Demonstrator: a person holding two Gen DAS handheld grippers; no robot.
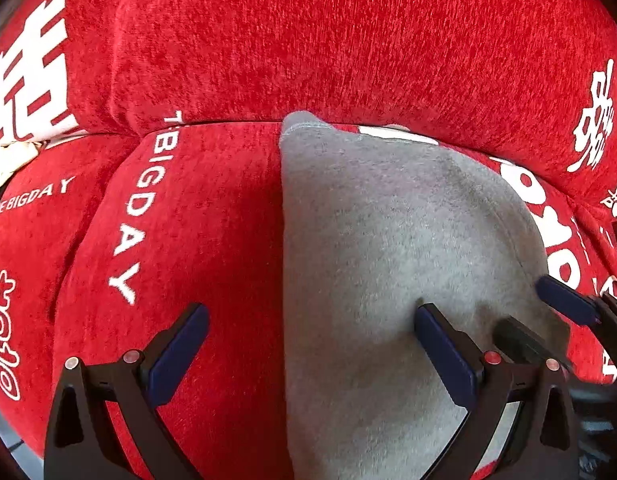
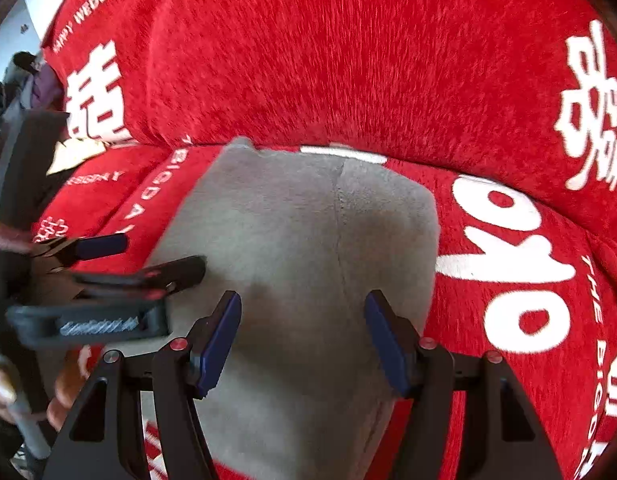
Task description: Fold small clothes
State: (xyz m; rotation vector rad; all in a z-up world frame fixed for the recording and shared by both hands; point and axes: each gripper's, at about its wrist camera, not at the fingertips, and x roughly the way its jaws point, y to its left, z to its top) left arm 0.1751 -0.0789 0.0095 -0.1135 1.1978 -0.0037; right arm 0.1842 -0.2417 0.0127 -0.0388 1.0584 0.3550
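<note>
1. In the left wrist view we see the left gripper (image 1: 312, 328) with its jaws wide apart and nothing between them. One finger is over the red sofa cover (image 1: 212, 240) and the other is over the gray cloth (image 1: 388, 240).
2. Only this view shows the straight left edge of the gray cloth, which runs from the sofa back toward the camera. At the right border of the cloth we also see the right gripper (image 1: 548, 316), and its two fingers stand apart.
3. In the right wrist view the right gripper (image 2: 304, 312) has its jaws apart, both fingers over the gray cloth (image 2: 308, 240), and it holds nothing.
4. Only this view shows a seam down the middle of the cloth and the cloth's rounded right corner near the sofa back. It also shows the left gripper (image 2: 156, 256) at the left side of the cloth, a little blurred, and the person's fingers (image 2: 64, 392) on its handle.
5. The gray cloth lies flat on the seat of the sofa, on the red sofa cover (image 2: 508, 360) with white letters. Its far end touches the sofa back. The fabric looks soft and fuzzy, without big wrinkles.
</note>
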